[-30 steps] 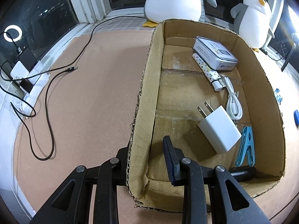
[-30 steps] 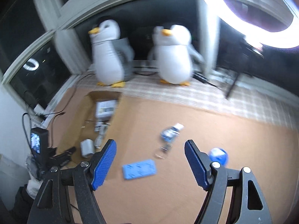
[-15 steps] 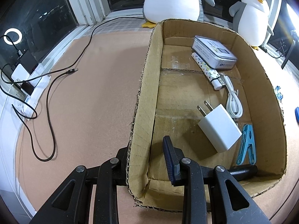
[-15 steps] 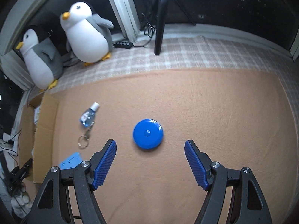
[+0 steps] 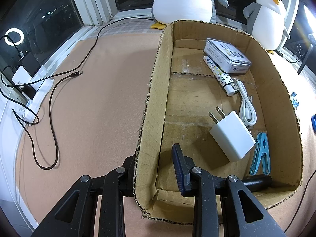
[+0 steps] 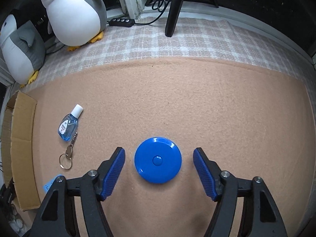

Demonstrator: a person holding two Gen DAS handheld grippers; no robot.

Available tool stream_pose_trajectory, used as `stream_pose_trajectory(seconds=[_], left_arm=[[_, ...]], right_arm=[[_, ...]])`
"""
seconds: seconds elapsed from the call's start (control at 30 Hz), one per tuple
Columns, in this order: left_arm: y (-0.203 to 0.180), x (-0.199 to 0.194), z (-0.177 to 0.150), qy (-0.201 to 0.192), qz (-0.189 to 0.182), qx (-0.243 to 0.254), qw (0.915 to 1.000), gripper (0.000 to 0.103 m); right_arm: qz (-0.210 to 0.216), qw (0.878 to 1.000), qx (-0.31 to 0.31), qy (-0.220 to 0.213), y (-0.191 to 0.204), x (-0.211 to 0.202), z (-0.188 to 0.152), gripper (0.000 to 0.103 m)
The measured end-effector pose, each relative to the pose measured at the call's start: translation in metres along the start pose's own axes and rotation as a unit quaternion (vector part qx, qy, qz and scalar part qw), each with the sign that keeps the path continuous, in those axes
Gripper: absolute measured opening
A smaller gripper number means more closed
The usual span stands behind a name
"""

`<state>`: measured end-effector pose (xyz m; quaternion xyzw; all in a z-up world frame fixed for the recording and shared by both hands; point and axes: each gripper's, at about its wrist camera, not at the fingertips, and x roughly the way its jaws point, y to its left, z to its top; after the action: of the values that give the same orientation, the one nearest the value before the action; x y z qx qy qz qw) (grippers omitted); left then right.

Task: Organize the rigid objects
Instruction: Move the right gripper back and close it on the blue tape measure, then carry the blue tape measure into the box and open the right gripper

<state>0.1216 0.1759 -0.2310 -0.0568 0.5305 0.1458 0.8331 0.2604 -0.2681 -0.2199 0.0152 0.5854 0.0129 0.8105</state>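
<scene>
Over blue disc (image 6: 158, 160), right tool (image 6: 159, 169) closing.

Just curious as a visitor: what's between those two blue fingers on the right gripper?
A round blue disc lies on the mat between the right gripper's closing fingers, not yet touched, in the right wrist view.

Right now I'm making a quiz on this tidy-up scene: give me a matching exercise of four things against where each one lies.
Things:
1. white charger
2. blue disc
3. key ring
4. metal tin

Places:
A. on the mat between the right gripper fingers
B. far end of the cardboard box
C. on the mat just below the small blue bottle
D. in the box beside a blue clip

Pairs: 1-D, 2-A, 3-C, 4-B
</scene>
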Motion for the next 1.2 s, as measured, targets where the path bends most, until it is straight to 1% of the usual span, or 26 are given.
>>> stream_pose_trajectory(seconds=[0.07, 0.13, 0.37, 0.63, 0.8, 0.9, 1.03, 1.2], left_arm=[[0.000, 0.000, 0.000, 0.000, 0.000, -0.001, 1.0000, 0.030], [0.001, 0.000, 0.000, 0.000, -0.001, -0.002, 1.0000, 0.030], [0.001, 0.000, 0.000, -0.001, -0.003, -0.003, 1.0000, 0.030], [0.001, 0.000, 0.000, -0.001, -0.003, -0.003, 1.0000, 0.030], [0.001, 0.000, 0.000, -0.001, -0.003, -0.003, 1.0000, 0.030], [0.001, 0.000, 0.000, -0.001, -0.003, -0.003, 1.0000, 0.030], [0.001, 0.000, 0.000, -0.001, -0.003, -0.003, 1.0000, 0.030], [0.000, 0.000, 0.000, -0.002, -0.004, -0.005, 1.0000, 0.030]], right_arm=[[-0.010, 1.000, 0.001, 0.007, 0.002, 0.004, 0.002, 0.058], [-0.010, 1.000, 0.002, 0.011, 0.002, 0.008, 0.003, 0.053], [-0.014, 1.000, -0.004, 0.016, -0.001, 0.007, -0.001, 0.046], [-0.013, 1.000, -0.009, 0.015, 0.004, 0.011, 0.005, 0.046], [-0.006, 1.000, -0.007, 0.012, 0.003, 0.007, 0.001, 0.046], [0.001, 1.000, -0.008, 0.006, 0.003, -0.001, -0.004, 0.046], [0.013, 1.000, -0.018, -0.005, 0.012, -0.015, -0.008, 0.046], [0.040, 0.998, -0.048, -0.026, 0.037, -0.043, -0.009, 0.046]])
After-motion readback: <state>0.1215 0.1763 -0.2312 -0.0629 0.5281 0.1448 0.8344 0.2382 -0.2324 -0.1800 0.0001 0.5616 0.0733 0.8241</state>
